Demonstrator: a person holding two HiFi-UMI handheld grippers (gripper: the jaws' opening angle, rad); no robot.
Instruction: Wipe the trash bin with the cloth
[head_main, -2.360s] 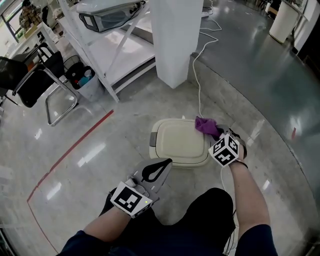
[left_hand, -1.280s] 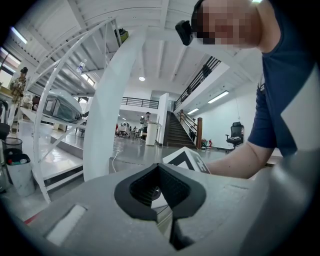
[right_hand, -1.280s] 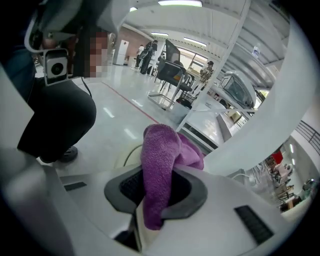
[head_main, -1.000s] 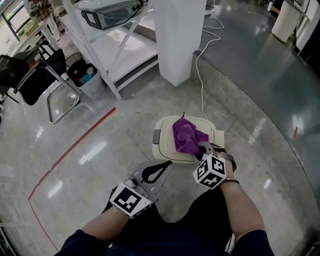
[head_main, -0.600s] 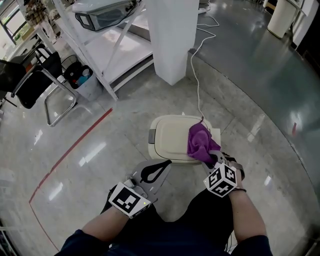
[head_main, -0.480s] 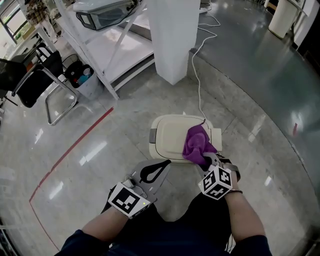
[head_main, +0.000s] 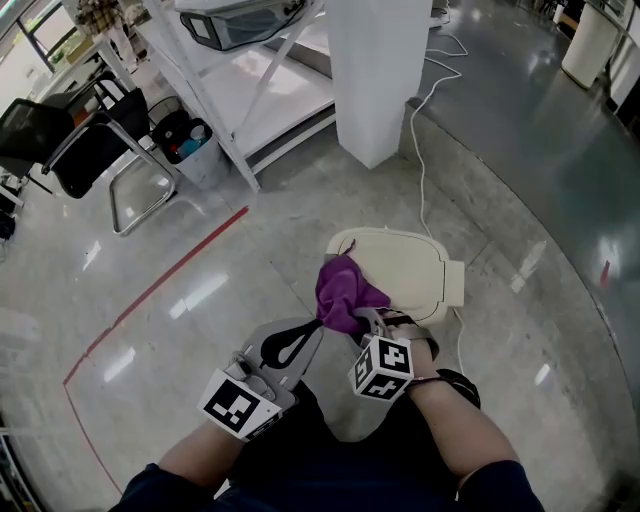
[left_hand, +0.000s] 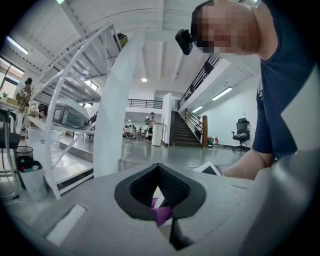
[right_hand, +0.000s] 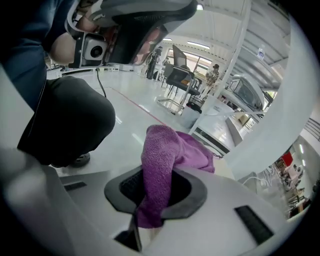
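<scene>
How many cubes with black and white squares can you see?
2. One black-and-white marker cube sits on the left gripper, near the bottom of the head view. The other marker cube is on the right gripper, which grips the purple cloth.

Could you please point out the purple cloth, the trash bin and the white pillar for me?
purple cloth (head_main: 342, 290): head view, on the bunched middle of the cloth.
trash bin (head_main: 410, 268): head view, on the bare top of its lid.
white pillar (head_main: 372, 80): head view, on its front face.
</scene>
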